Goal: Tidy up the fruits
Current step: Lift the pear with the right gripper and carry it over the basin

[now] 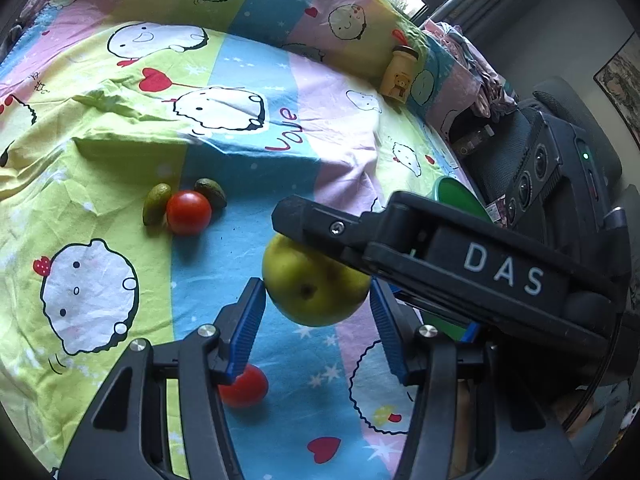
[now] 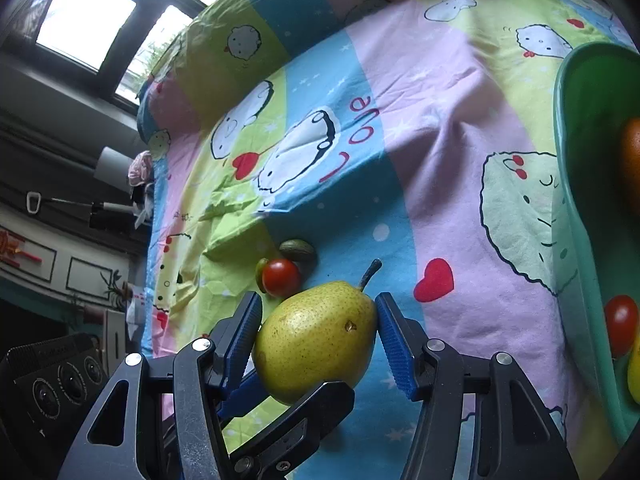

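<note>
Here, lines keyed to both wrist views:

Green bowl (image 2: pixel 576 184): at the right edge of the right wrist view, on the bedsheet (image 2: pixel 440 128); holds a cherry tomato (image 2: pixel 621 325), part of an orange fruit (image 2: pixel 632 160) and a yellow fruit (image 2: pixel 634 376) cut by the frame.
Pear (image 2: pixel 316 340): yellow-green, stem away from the camera, clamped from both sides at once.
Right gripper (image 2: pixel 318 320): blue pads pressed on the pear's flanks.
Left gripper (image 1: pixel 316 304): pads closed on the same pear (image 1: pixel 312 284), seen end-on.
Loose fruit: a tomato (image 1: pixel 188 212) between two small green fruits (image 1: pixel 157 203), well beyond the pear.
Left view only: a second tomato (image 1: pixel 246 388) under the left finger, a bear-printed jar (image 1: pixel 399 73) by the pillow; the bowl's contents are hidden.
Right view only: the window (image 2: pixel 86 20).
</note>
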`<state>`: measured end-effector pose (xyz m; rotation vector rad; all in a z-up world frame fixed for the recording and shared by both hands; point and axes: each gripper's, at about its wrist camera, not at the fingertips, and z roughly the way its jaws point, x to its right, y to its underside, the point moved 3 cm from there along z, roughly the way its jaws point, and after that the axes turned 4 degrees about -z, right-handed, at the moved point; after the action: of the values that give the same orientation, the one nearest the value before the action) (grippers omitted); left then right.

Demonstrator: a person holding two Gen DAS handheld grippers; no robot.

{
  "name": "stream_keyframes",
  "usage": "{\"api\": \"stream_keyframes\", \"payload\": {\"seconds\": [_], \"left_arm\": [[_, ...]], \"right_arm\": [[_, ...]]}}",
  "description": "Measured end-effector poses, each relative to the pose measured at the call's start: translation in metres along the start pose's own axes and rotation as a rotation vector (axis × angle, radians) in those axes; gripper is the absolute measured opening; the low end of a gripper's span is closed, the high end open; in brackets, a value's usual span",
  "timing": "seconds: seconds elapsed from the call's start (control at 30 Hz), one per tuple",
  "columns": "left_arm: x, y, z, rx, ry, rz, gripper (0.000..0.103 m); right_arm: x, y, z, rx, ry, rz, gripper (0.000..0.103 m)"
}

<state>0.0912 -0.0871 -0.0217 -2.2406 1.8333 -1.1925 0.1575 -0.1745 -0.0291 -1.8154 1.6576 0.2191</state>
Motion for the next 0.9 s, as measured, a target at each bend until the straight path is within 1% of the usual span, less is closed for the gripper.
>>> {"api": "stream_keyframes", "payload": {"seconds": [0.27,0.47,0.73,0.9], "left_arm": [[0.019,-0.003,-0.013,0.058,0.024,0.045,0.054],[0.039,-0.004,-0.017,0.087,0.066,0.087,0.054],[0.067,-0.005,-0.014,0.096,0.115,0.154,0.054],[0.089,-0.006,-0.010,0.079,0.138,0.213,0.054]], "right_arm": [[-0.007,-0.002,-0.028,0.086,-0.011,-0.023,0.061],[-0.006,-0.003,-0.054,0.160,0.000,-0.028,0.061],[0.005,-0.005,-0.083,0.241,0.020,-0.006,0.061],[0.017,-0.005,-0.102,0.289,0.035,0.019,0.061]]}}
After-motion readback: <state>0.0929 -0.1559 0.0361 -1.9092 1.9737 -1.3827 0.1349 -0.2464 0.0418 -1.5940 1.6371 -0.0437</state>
